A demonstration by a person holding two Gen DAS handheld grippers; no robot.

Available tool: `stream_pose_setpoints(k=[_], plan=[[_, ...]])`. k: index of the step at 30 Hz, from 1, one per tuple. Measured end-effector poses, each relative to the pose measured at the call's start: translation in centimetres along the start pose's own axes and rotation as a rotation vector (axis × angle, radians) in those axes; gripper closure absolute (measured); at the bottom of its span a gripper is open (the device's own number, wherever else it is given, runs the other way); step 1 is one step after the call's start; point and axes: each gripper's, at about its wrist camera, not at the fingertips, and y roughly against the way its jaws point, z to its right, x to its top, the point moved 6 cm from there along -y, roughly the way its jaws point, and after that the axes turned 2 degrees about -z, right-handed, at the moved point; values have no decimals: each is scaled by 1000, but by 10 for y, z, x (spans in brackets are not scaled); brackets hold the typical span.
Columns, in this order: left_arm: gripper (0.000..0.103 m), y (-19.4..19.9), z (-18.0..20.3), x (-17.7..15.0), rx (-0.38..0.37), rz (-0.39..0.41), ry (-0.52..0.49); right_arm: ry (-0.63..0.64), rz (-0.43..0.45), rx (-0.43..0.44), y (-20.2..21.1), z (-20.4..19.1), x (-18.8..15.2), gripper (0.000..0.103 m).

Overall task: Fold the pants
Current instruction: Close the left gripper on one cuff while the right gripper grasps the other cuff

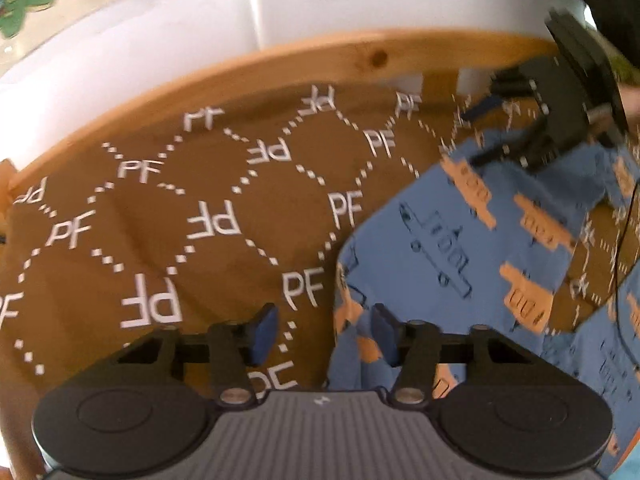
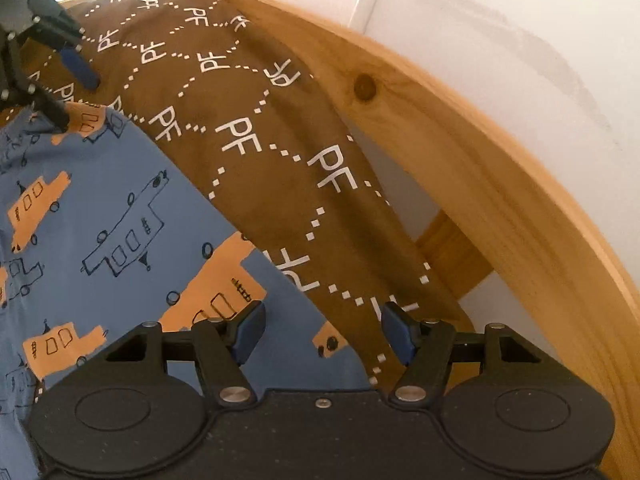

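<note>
Blue pants [image 1: 460, 248] printed with orange buses lie flat on a brown cloth [image 1: 200, 200] with white PF letters. In the left wrist view my left gripper [image 1: 324, 332] is open at the pants' near left edge; its right finger [image 1: 384, 332] sits over bunched blue fabric and its left finger over brown cloth. The right gripper [image 1: 488, 132] shows blurred at the pants' far side. In the right wrist view my right gripper [image 2: 325, 332] is open above the pants' [image 2: 120, 208] edge, where blue fabric meets the brown cloth [image 2: 280, 152]. The left gripper [image 2: 76, 96] appears top left, jaws apart.
A pale wooden rail [image 1: 320, 52] [image 2: 480, 152] borders the brown cloth's far side, with a white wall [image 2: 500, 40] behind it. A thin dark cable [image 1: 624, 248] hangs at the right of the left wrist view. Colourful patterned items [image 1: 24, 4] lie beyond the rail.
</note>
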Motion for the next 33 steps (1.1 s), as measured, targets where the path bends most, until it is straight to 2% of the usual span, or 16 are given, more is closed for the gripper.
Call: stream_pose_setpoints(k=[2, 4, 5, 6, 8, 12, 17, 22, 24, 27, 33], plan=[[84, -7, 6, 1, 14, -33, -21, -1, -26, 22, -5, 0, -4, 42], [96, -12, 8, 2, 37, -56, -14, -26, -40, 44, -8, 1, -7, 49], [99, -10, 5, 1, 51, -60, -3, -43, -43, 59, -8, 0, -8, 63], [100, -7, 6, 0, 67, -58, 10, -51, -38, 66, -6, 0, -8, 83], [101, -2, 6, 1, 94, -34, 34, -39, -24, 40, 1, -5, -7, 103], [101, 14, 17, 0, 157, 20, 3, -2, 12, -55, 24, -26, -7, 103], [102, 41, 37, -10, 261, 90, -104, -28, 156, -191, 88, -62, -19, 103], [101, 93, 76, -31, 267, 275, -243, -31, 238, -273, 151, -110, -55, 103], [101, 111, 95, -44, 256, 320, -299, -30, 256, -287, 173, -132, -75, 103], [101, 123, 117, -62, 257, 337, -395, -24, 266, -293, 196, -168, -100, 103], [102, 122, 153, -118, 263, 316, -583, -40, 220, -239, 212, -236, -149, 103]])
